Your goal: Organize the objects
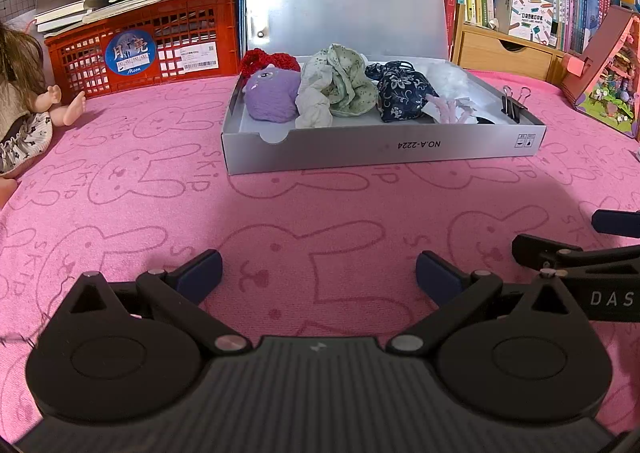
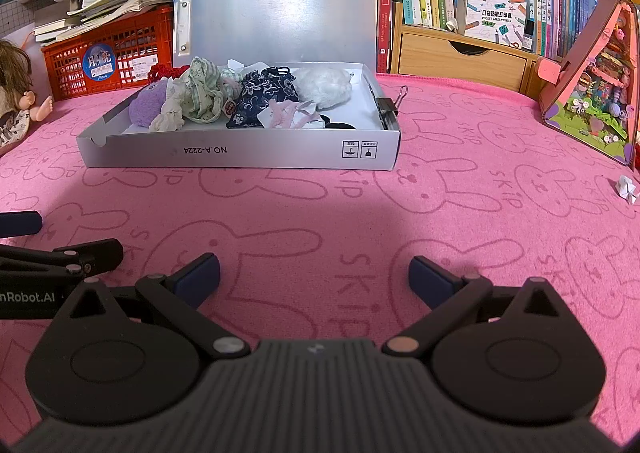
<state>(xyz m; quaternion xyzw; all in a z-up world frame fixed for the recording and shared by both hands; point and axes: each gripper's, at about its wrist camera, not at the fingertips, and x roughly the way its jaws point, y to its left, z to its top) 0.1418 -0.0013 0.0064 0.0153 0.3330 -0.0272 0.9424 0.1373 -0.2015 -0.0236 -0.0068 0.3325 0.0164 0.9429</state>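
A grey box (image 1: 384, 151) (image 2: 240, 153) with its lid raised stands on the pink rabbit-print cloth, ahead of both grippers. Inside lie a purple plush (image 1: 272, 95) (image 2: 147, 104), a red crocheted piece (image 1: 256, 59), a pale green cloth bundle (image 1: 344, 87) (image 2: 202, 95), a navy floral pouch (image 1: 402, 95) (image 2: 262, 97), a white fluffy item (image 2: 326, 87) and a pink fuzzy piece (image 1: 448, 111) (image 2: 286, 115). A black binder clip (image 1: 514, 105) (image 2: 390, 105) grips the box's right wall. My left gripper (image 1: 319, 277) is open and empty, well short of the box. My right gripper (image 2: 314, 277) is open and empty too.
A red crate (image 1: 144, 51) (image 2: 108, 57) under stacked books stands back left, with a doll (image 1: 24, 105) beside it. A wooden drawer unit (image 2: 460, 53) and bookshelves lie behind. A pink diorama house (image 2: 592, 93) stands right, and a small white paper scrap (image 2: 626, 189) lies on the cloth.
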